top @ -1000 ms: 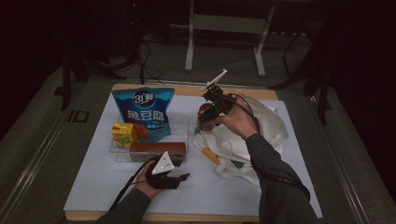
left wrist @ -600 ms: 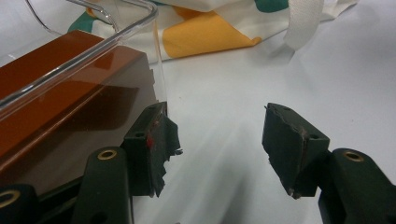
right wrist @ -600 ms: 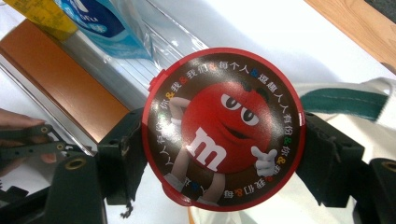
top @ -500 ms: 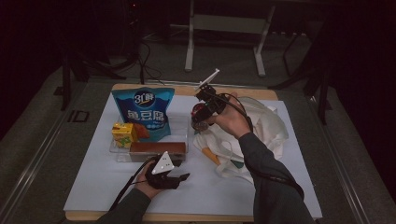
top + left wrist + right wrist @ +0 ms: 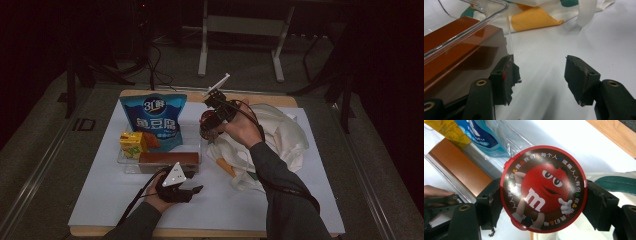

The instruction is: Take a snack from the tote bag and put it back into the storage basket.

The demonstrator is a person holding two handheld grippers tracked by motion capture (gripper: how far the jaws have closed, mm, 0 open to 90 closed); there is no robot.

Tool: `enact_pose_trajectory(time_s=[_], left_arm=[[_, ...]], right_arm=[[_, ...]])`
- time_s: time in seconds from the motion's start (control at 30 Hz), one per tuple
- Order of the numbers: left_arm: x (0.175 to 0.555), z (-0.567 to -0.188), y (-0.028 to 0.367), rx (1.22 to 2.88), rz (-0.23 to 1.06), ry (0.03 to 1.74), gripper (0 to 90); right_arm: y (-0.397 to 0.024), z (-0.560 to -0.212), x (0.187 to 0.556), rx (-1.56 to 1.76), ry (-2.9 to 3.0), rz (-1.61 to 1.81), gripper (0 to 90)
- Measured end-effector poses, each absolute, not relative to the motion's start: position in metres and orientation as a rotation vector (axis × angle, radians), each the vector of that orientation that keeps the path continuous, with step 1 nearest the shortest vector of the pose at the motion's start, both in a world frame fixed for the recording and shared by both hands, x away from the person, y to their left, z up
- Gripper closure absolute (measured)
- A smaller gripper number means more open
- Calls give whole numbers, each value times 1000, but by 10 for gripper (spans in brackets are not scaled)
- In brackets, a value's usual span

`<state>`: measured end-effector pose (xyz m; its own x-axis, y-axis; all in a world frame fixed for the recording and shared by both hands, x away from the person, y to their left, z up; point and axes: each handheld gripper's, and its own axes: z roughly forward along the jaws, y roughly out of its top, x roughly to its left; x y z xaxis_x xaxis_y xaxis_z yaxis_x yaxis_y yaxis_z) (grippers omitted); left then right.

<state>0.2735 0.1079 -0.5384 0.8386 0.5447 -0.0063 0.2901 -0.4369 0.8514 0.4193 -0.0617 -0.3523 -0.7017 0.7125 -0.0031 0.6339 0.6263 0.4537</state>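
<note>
1. My right gripper (image 5: 543,195) is clamped on a round candy tin (image 5: 543,188); one black finger (image 5: 489,202) presses its left edge and the other the opposite edge.
2. In the right gripper view the tin's flat printed lid faces the camera, so its short axis runs along the gripper; the red figure on it stands tilted, head toward the upper right.
3. From the high view I hold the tin (image 5: 207,121) up above the desk (image 5: 225,210), between the clear tray (image 5: 127,165) and the white bag (image 5: 280,135), at the tray's far right corner.
4. My left gripper (image 5: 176,184) rests on the desk just in front of the tray, fingers spread with nothing between them.
5. In the left gripper view one finger (image 5: 506,77) lies against the tray's clear wall (image 5: 474,30), beside the brown box (image 5: 456,50) inside; the other lies on bare white desk.
6. A blue pouch (image 5: 156,117) and a yellow carton (image 5: 132,143) stand in the tray behind the brown box.
</note>
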Motion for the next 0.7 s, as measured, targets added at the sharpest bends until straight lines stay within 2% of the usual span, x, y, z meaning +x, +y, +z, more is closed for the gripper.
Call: enact_pose_trajectory(time_s=[0.7], left_arm=[[274, -538, 108, 2052, 333, 613, 416]], right_arm=[[-44, -358, 417, 1121, 2673, 667, 255]])
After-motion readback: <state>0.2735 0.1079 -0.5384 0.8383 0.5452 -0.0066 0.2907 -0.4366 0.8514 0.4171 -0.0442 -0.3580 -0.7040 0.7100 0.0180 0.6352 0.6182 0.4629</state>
